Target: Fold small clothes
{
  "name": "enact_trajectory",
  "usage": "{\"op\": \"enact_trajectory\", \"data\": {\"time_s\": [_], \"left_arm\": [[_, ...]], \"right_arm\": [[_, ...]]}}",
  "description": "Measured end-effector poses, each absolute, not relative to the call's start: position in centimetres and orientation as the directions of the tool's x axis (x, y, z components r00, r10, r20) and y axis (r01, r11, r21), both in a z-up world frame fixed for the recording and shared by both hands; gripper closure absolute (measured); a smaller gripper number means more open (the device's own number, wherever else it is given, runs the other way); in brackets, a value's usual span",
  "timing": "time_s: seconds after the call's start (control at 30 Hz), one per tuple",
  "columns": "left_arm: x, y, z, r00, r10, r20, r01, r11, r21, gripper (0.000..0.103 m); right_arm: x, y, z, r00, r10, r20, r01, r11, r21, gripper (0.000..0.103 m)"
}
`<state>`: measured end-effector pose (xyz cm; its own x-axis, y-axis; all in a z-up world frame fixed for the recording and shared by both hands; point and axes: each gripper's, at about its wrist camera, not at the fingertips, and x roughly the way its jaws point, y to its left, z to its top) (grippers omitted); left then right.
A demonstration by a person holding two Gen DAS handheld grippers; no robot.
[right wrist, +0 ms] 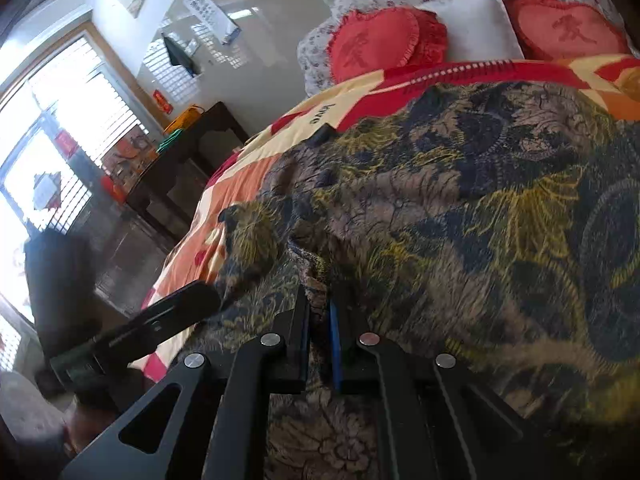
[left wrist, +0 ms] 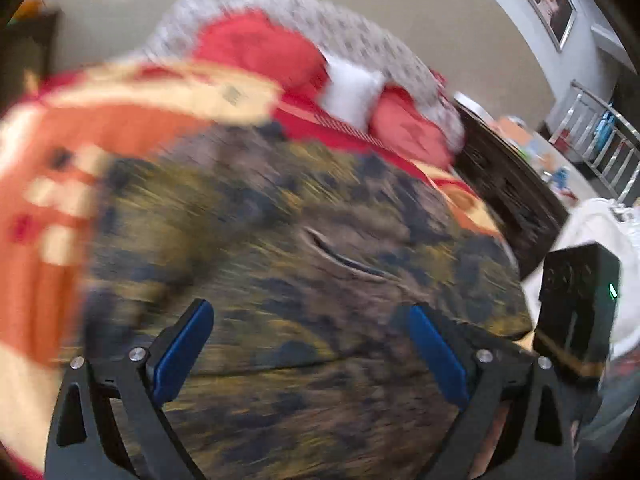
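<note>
A garment (left wrist: 300, 240) printed in brown, yellow and navy lies spread over the bed and fills the middle of both views; the left wrist view is motion-blurred. My left gripper (left wrist: 310, 336) hovers over it, open, with nothing between its blue pads (left wrist: 184, 352). My right gripper (right wrist: 320, 316) is shut on a raised fold of the garment (right wrist: 460, 184) near its edge. In the right wrist view, a black finger (right wrist: 180, 312) of the left gripper reaches in from the left beside that fold.
The bedspread (right wrist: 224, 184) is orange, cream and red. Red heart cushions (right wrist: 376, 44) and a white pillow (right wrist: 476, 28) lie at the headboard. A dark bedside table (right wrist: 192, 152) stands by the bright window (right wrist: 52, 128). Dark wooden furniture (left wrist: 504, 192) flanks the bed.
</note>
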<state>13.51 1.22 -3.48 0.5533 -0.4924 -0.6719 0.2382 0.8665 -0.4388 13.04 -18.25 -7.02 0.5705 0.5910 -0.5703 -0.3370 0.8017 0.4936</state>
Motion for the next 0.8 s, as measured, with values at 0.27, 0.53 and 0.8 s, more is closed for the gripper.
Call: {"op": "enact_trajectory", "data": {"time_s": [0.27, 0.53, 0.8], "left_arm": [[16.3, 0.1, -6.4, 0.496, -0.585, -0.642, 0.144, 0.785, -0.603, 0.004], [15.8, -0.8, -6.7, 0.481, -0.612, -0.628, 0.171, 0.768, -0.617, 0.004], [16.0, -2.2, -6.8, 0.494, -0.581, -0.647, 0.192, 0.798, -0.571, 0.013]], "right_arm": [[12.7, -18.9, -7.7, 0.595, 0.536, -0.599, -0.334, 0.842, 0.422, 0.103], [7.8, -18.7, -7.7, 0.539, 0.535, -0.651, -0.416, 0.84, 0.347, 0.103], [1.7, -20.3, -7.1, 0.678, 0.335, -0.654, -0.335, 0.933, 0.131, 0.103]]}}
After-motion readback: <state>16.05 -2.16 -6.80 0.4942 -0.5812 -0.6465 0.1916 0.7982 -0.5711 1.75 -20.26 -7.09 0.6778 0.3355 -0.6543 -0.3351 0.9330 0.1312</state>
